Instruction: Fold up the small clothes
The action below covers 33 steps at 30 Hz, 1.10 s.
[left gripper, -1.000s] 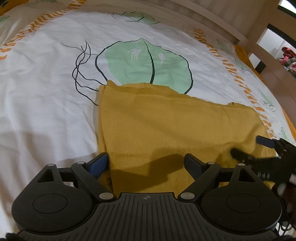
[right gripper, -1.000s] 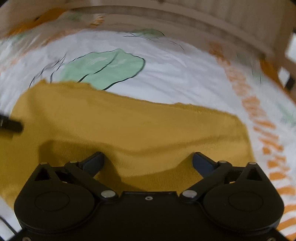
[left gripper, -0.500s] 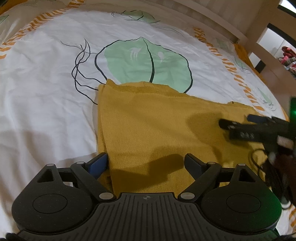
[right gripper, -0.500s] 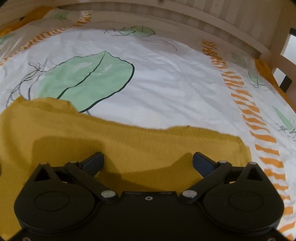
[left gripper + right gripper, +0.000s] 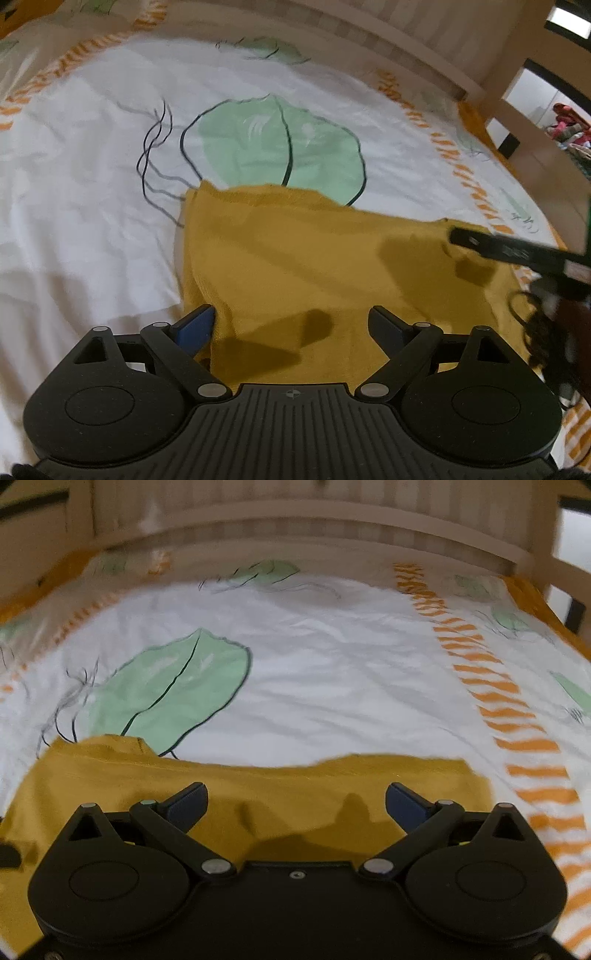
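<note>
A mustard-yellow knit garment [image 5: 314,266] lies flat on the bed, folded into a rough rectangle. My left gripper [image 5: 291,321] hovers over its near left edge, jaws wide open with nothing between them. In the right wrist view the same garment [image 5: 295,786] fills the lower part, and my right gripper [image 5: 295,799] stands open above its near side, holding nothing. The right gripper's fingers [image 5: 491,247] reach into the left wrist view from the right, above the garment's far right corner.
The bed wears a white sheet [image 5: 81,206] with a green leaf print [image 5: 280,147] and orange striped bands [image 5: 517,709]. A wooden bed frame [image 5: 295,524] runs along the far side. A dark cable [image 5: 535,332] hangs by the right hand.
The right gripper rose and moved forward over the garment's right side, so more white sheet and the headboard show in its view. The left gripper barely moved.
</note>
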### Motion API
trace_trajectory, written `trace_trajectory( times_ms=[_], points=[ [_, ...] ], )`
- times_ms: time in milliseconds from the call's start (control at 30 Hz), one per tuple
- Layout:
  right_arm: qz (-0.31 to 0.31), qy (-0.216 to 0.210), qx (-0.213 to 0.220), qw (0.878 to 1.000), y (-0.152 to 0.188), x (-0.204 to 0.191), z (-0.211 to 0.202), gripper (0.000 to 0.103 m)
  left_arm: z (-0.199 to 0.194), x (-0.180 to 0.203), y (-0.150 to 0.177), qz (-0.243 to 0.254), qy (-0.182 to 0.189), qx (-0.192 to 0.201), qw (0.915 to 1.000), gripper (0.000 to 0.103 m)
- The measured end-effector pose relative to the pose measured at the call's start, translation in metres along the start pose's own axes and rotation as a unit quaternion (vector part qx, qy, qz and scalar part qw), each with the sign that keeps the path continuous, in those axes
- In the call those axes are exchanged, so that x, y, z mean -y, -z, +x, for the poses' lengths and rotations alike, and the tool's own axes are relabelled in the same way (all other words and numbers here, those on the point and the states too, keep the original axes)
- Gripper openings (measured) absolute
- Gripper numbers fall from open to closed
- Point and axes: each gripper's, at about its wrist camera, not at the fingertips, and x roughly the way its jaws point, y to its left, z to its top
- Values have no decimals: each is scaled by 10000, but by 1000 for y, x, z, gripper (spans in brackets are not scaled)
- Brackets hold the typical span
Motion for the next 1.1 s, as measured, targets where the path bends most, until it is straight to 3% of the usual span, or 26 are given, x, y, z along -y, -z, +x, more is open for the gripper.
trace_trajectory(
  times_ms=[267,400,567,667,700,833,900,967,1100],
  points=[
    [1012,-13,-296,9944,33,97,-35,102,3,13,0,54,-10,104,9999,90],
    [1413,-316,-514,9881,54,127,-37,102,8,20,3,132,-47,53,9999,90],
    [1431,-1091,-560,9821,67,130,-29,103,15,19,9,144,-166,-3,9998,91],
    [1812,-1923,-474,9633,69,136,-20,103,22,12,13,-123,-208,-73,9997,93],
    [1906,-2030,-435,9595,69,138,-17,103,23,11,14,-178,-250,-72,9995,95],
    [2256,-2349,-207,9453,76,145,-9,103,28,12,16,-359,-342,-71,9987,99],
    [2216,-2458,-98,9436,81,147,-11,103,33,20,14,-140,-442,-298,9985,102],
    [2067,-2483,-93,9463,81,145,-12,103,33,27,10,-22,-637,-451,9969,102],
    [1654,-2325,-300,9580,72,136,-11,103,20,30,-3,-851,-517,-351,9944,101]
  ],
)
